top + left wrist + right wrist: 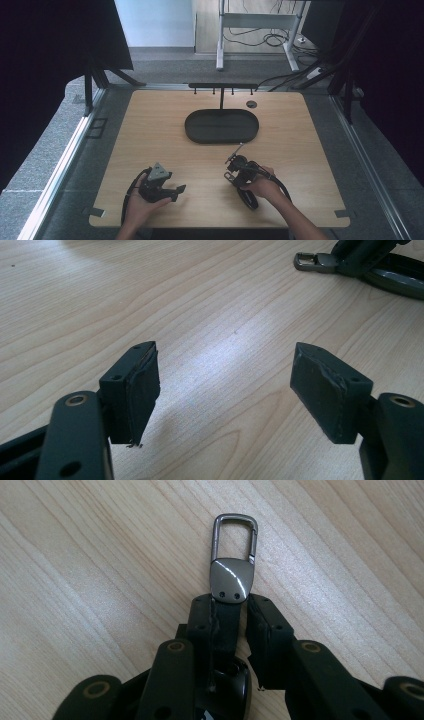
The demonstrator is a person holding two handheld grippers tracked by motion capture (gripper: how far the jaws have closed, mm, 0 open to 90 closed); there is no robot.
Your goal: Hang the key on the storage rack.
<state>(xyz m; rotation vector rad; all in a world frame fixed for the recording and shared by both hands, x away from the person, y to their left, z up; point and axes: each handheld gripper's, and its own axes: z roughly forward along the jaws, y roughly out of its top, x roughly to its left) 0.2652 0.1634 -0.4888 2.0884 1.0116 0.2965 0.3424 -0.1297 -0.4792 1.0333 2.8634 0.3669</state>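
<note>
My right claw (230, 615) pinches the key fob (231, 575) by its dark strap, low over the table (150, 125); its long axis runs straight out from the claw, metal clip loop pointing away; my left claw (225, 390) stands spread, holding nothing.

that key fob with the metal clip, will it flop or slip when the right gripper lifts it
The key fob will probably dangle: its strap looks like flexible leather, so the metal clip end should droop. The right gripper has the narrow strap between its pads, so it may pivot or slip sideways. It looks light, and flat enough not to roll.
</note>
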